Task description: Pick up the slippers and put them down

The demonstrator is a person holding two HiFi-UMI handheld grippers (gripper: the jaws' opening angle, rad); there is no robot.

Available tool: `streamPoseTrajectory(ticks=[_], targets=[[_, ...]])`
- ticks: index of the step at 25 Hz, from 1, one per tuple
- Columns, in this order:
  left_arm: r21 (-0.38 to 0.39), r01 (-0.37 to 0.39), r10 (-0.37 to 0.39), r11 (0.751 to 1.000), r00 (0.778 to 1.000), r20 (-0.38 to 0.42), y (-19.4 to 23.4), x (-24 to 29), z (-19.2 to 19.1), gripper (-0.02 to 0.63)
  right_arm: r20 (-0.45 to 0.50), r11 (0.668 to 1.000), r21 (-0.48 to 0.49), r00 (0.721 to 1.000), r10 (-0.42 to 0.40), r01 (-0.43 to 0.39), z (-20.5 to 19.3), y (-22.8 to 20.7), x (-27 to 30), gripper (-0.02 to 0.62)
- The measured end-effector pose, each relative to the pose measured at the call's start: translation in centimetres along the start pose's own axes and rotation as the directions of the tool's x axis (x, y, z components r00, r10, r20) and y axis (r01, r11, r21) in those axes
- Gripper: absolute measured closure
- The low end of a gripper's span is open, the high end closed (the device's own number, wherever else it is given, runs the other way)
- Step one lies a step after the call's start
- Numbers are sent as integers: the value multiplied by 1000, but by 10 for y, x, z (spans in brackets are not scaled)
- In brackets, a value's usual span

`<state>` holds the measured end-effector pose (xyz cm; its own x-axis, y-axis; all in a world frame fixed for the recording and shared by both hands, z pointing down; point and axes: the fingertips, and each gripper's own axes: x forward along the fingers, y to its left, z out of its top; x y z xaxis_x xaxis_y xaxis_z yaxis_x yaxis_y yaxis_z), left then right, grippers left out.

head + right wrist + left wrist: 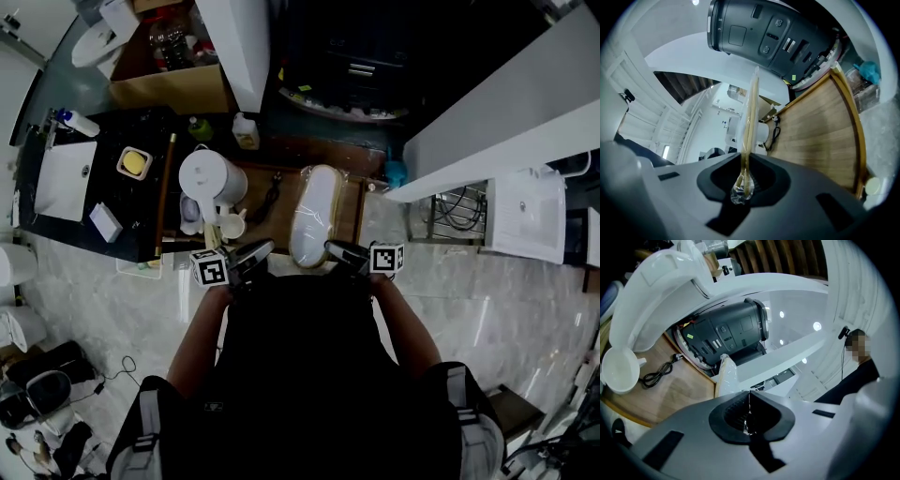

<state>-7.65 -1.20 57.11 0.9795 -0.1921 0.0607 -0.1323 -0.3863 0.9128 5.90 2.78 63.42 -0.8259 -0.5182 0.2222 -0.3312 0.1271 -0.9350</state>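
Because the slippers (316, 214) are sealed in a thin clear bag (739, 191), the pack is being gripped by its film rather than by the soles. A bunched fold of the bag is being pinched by the right hand-held gripper (345, 251), whose jaws are closed on it. A sliver of the same film is being nipped by the left hand-held gripper (251, 255), whose jaws are pressed almost flat together. The near end is being taken from both sides, probably so that the long, floppy pack is being carried level and not being left to swing from one corner. The slippers are being held over the wooden tray (352, 212), lengthwise away from the person; whether the far end is touching the wood cannot be told. A white kettle (211, 176) and a cup (231, 225) are being carried by the surface (141, 202) just left of the tray, near enough to be knocked by a careless set-down. A yellow block is being held in a small dish (134, 163), and bottles (169, 39) are being stored in an open box (164, 91) beyond the surface.
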Motion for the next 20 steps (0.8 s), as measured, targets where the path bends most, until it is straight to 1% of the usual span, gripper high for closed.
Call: streamPoseTrajectory(ticks=[6,11,15,20], targets=[[-6,-30,30,1000,997,66,1,-7,-2,594,-69,1000,5,998,-16,17,0,-14,4,532],[-19,-54,56,998,990,131,2,-15,0,594,-122,1000,7,992,-23,24,2,-27,10,531],[-21,-80,82,997,982,170,1,-21,-1,594,-151,999,7,988,-30,31,4,-37,13,532],[-19,-90,92,996,973,209,3,-29,-2,594,-174,999,13,984,-44,47,6,-47,16,531]])
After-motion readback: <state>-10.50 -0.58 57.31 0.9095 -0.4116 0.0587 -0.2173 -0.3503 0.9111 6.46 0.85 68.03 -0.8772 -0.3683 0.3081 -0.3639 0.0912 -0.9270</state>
